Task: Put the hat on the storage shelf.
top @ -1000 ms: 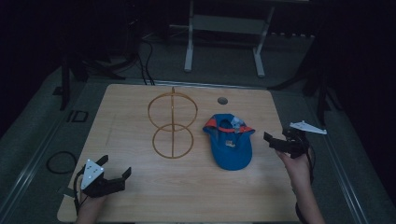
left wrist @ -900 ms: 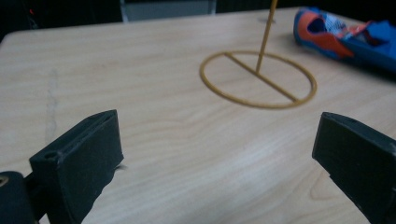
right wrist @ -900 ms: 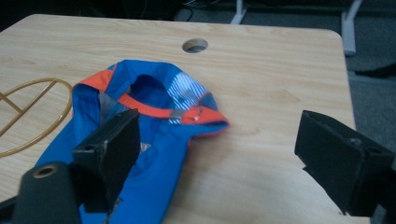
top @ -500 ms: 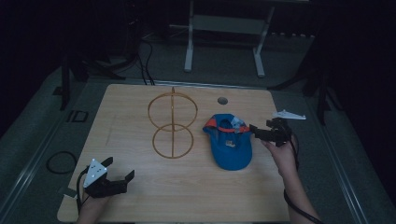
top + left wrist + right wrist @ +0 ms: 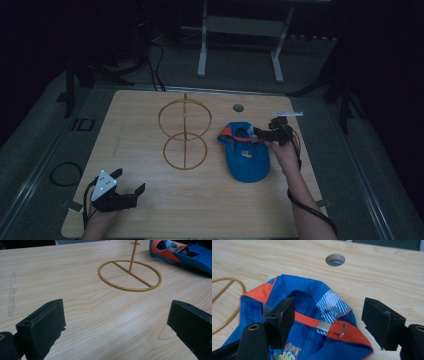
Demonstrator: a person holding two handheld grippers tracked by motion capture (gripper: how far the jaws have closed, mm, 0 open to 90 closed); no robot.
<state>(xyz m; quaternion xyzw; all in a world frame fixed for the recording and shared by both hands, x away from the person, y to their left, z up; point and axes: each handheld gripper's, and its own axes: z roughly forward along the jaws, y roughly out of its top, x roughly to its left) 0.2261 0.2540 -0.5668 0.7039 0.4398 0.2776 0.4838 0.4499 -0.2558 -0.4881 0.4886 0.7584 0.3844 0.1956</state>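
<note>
A blue cap (image 5: 246,154) with orange trim lies on the wooden table (image 5: 150,200), its back opening facing away from the person. My right gripper (image 5: 256,132) hangs open over the cap's back; in the right gripper view its jaws straddle the orange strap (image 5: 312,322) and metal buckle (image 5: 323,326). A yellow wire stand (image 5: 184,131) with a ring base and an upright ring stands left of the cap. My left gripper (image 5: 129,189) rests open near the table's front left corner, pointing toward the stand's base (image 5: 130,275) and the cap (image 5: 185,253).
A round cable hole (image 5: 238,107) sits in the table behind the cap, also seen as the hole (image 5: 335,259) beyond my right jaws. A metal frame leg (image 5: 202,45) stands on the dark floor past the table. A cable loop (image 5: 64,172) lies on the floor left.
My right gripper has moved left from the table's right edge to over the back of the cap. The left gripper has stayed near the front left corner.
</note>
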